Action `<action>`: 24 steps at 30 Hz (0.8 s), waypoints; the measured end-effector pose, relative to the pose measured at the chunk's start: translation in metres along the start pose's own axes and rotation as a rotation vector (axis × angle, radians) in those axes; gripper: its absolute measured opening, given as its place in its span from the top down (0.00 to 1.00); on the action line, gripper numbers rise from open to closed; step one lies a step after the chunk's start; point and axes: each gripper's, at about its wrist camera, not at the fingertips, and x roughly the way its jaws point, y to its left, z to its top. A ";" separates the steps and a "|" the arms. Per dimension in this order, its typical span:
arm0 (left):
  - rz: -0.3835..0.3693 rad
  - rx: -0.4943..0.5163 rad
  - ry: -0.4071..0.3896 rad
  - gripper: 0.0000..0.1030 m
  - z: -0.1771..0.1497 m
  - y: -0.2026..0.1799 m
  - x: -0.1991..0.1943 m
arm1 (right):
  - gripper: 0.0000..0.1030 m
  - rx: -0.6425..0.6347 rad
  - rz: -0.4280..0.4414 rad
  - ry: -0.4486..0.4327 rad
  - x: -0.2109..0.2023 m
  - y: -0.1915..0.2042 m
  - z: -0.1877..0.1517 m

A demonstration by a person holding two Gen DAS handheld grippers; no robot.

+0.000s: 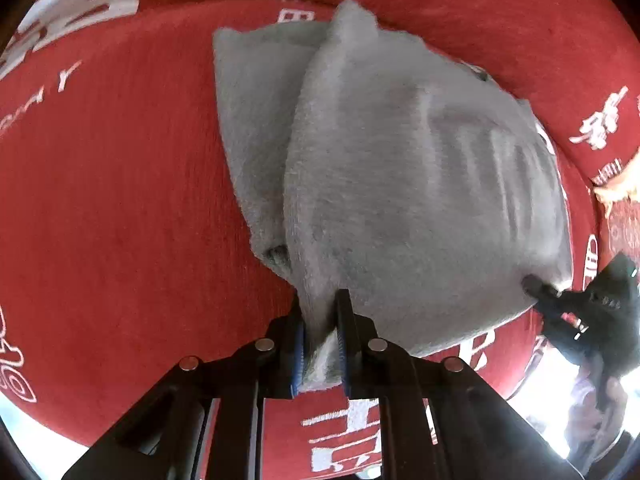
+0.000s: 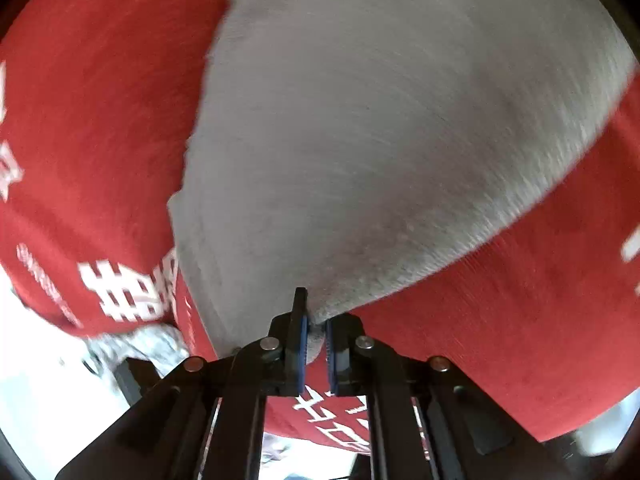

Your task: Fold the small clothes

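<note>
Blue pads (image 1: 298, 354) of the left hand-held gripper (image 1: 320, 344) sit nearest the lens, pinching a near corner of the grey cloth (image 1: 400, 184); fabric is bunched between the pads and pokes out below them. Right hand-held gripper (image 2: 316, 340) likewise pinches a near corner of the cloth (image 2: 380, 128), jaws almost together with a small fold of grey between the pads (image 2: 331, 350).

Cloth lies on a red cover (image 1: 120, 200) with white print, spread over the desk.

Left wrist view only: the cloth is doubled, an upper layer lying over a lower layer (image 1: 248, 128) that sticks out on the left side; ridged creases run across its right part; the right hand-held gripper (image 1: 536, 286) appears as a black tip touching the cloth's near right corner, so both held corners are on the near edge, well apart. An orange-yellow scrap (image 1: 616, 190) shows at the right rim, cannot tell what it is.

Right wrist view only: blurred, cloth fills the upper middle as one plain grey sheet, layers not readable; a pale crumpled item (image 2: 136, 344) lies past the cover's edge at lower left.

Long axis of the cloth runs away from the left camera, near edge to far edge, leaning slightly left at the top
</note>
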 end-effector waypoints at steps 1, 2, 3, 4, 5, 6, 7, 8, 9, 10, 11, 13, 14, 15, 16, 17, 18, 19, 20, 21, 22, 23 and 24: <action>-0.001 0.005 -0.005 0.85 -0.003 -0.001 -0.001 | 0.92 -0.045 -0.028 0.004 -0.003 0.005 -0.002; 0.002 0.008 -0.006 0.85 -0.004 -0.001 -0.001 | 0.92 -0.066 -0.049 0.008 -0.002 0.008 -0.004; 0.011 0.015 -0.002 0.85 -0.007 0.000 0.001 | 0.92 -0.073 -0.071 0.012 -0.001 0.006 -0.007; 0.025 0.019 0.006 0.85 -0.011 0.002 0.004 | 0.93 -0.065 -0.085 0.017 -0.001 0.000 -0.008; 0.025 0.018 0.009 0.85 -0.013 0.004 0.008 | 0.93 -0.054 -0.102 0.019 -0.001 -0.008 -0.009; 0.016 0.016 -0.004 0.85 -0.016 0.006 0.007 | 0.93 -0.045 -0.120 0.022 0.000 -0.017 -0.010; 0.014 0.015 -0.007 0.85 -0.016 0.006 0.007 | 0.93 -0.036 -0.130 0.027 0.002 -0.023 -0.011; 0.014 0.014 -0.001 0.85 -0.016 0.006 0.005 | 0.93 -0.022 -0.125 0.032 0.002 -0.027 -0.012; 0.014 0.015 0.001 0.85 -0.017 0.007 0.002 | 0.94 -0.020 -0.125 0.036 0.000 -0.029 -0.013; 0.016 0.019 0.001 0.85 -0.017 0.007 -0.002 | 0.93 -0.030 -0.137 0.048 -0.001 -0.029 -0.014; 0.021 0.027 -0.003 0.85 -0.018 0.007 -0.009 | 0.93 -0.050 -0.160 0.062 -0.003 -0.027 -0.015; 0.023 0.032 -0.023 0.85 -0.017 0.009 -0.021 | 0.92 -0.097 -0.182 0.092 -0.007 -0.019 -0.020; 0.021 0.033 -0.039 0.85 -0.015 0.011 -0.030 | 0.92 -0.122 -0.175 0.100 -0.012 -0.014 -0.022; 0.020 0.034 -0.064 0.85 -0.009 0.010 -0.038 | 0.91 -0.162 -0.169 0.093 -0.017 -0.005 -0.024; 0.024 0.037 -0.085 0.85 -0.005 0.009 -0.045 | 0.91 -0.201 -0.167 0.079 -0.023 0.001 -0.024; 0.028 0.040 -0.107 0.85 0.001 0.008 -0.051 | 0.91 -0.244 -0.173 0.060 -0.029 0.010 -0.023; 0.028 0.043 -0.131 0.85 0.013 0.006 -0.055 | 0.91 -0.289 -0.189 0.033 -0.033 0.022 -0.020; 0.029 0.043 -0.148 0.85 0.024 0.003 -0.056 | 0.91 -0.315 -0.204 0.014 -0.035 0.030 -0.016; 0.033 0.043 -0.164 0.85 0.038 -0.001 -0.054 | 0.91 -0.333 -0.216 -0.002 -0.036 0.035 -0.010; 0.031 0.043 -0.175 0.85 0.049 -0.004 -0.053 | 0.91 -0.339 -0.226 -0.016 -0.033 0.043 -0.001; 0.030 0.043 -0.185 0.85 0.057 -0.007 -0.051 | 0.91 -0.338 -0.229 -0.024 -0.033 0.045 0.005; 0.031 0.044 -0.193 0.85 0.064 -0.009 -0.049 | 0.91 -0.337 -0.230 -0.033 -0.031 0.048 0.013; 0.040 0.050 -0.203 0.85 0.076 -0.015 -0.044 | 0.91 -0.343 -0.234 -0.047 -0.028 0.054 0.020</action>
